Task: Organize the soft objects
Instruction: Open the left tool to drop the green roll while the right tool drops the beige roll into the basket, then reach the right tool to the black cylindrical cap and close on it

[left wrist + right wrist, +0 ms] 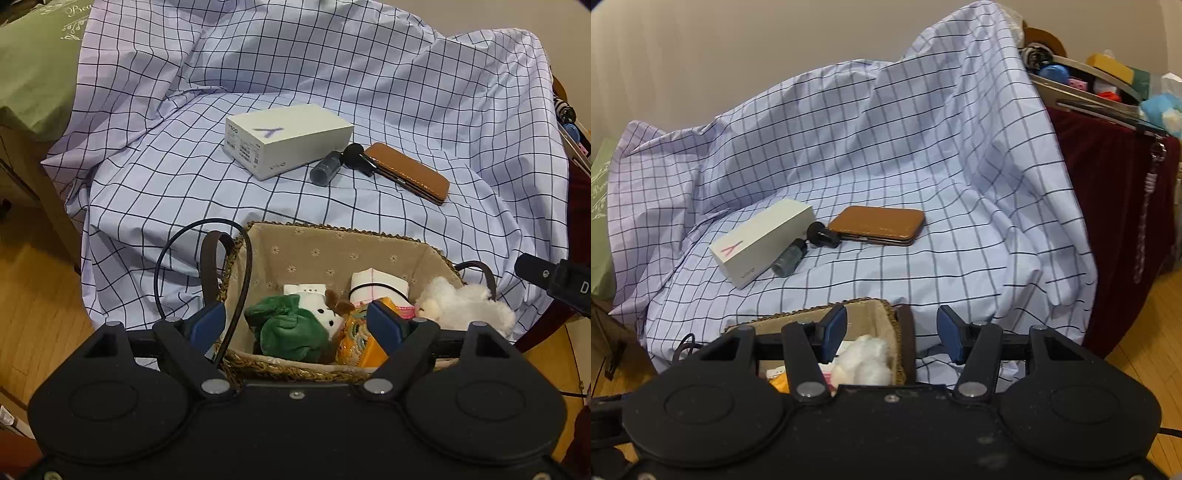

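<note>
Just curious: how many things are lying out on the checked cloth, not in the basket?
4: a white box, a small bottle beside it, a black gadget, then a brown case. Folds may hide more.

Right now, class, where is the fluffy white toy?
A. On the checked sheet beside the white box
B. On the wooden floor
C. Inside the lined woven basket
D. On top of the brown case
C: the fluffy white toy lies inside the woven basket by its right end, next to the other soft things, while the white box and brown case lie apart on the checked sheet.
</note>
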`<state>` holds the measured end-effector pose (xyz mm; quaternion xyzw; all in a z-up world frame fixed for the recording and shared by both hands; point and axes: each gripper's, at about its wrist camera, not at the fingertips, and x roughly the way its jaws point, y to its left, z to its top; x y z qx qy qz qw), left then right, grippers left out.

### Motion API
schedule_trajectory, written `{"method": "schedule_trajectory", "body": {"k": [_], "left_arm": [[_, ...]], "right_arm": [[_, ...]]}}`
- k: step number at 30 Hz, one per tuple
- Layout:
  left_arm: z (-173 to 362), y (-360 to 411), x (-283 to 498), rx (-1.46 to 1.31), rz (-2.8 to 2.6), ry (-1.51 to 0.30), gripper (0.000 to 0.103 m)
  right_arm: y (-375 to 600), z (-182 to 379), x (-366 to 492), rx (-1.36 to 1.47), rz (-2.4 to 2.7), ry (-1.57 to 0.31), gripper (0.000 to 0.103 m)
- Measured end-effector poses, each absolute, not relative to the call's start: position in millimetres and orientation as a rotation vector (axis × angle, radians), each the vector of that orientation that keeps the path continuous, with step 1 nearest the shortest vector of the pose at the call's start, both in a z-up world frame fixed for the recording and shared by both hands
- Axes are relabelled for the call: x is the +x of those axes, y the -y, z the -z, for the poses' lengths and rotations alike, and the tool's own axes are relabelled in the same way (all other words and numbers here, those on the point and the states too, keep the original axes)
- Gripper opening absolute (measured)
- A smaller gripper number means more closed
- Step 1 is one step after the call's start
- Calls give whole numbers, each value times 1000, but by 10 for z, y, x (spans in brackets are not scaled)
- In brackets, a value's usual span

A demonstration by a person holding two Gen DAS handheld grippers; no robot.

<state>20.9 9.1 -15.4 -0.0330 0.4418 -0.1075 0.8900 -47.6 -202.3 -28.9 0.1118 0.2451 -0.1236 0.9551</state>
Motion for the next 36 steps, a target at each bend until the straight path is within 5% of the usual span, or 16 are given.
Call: {"method": "schedule_trajectory", "body": {"k": [36], "left_arm": [[425,134,1595,-58,195,-1035,82]], "right_arm": [[1992,224,1664,61,130,-700,53]]}}
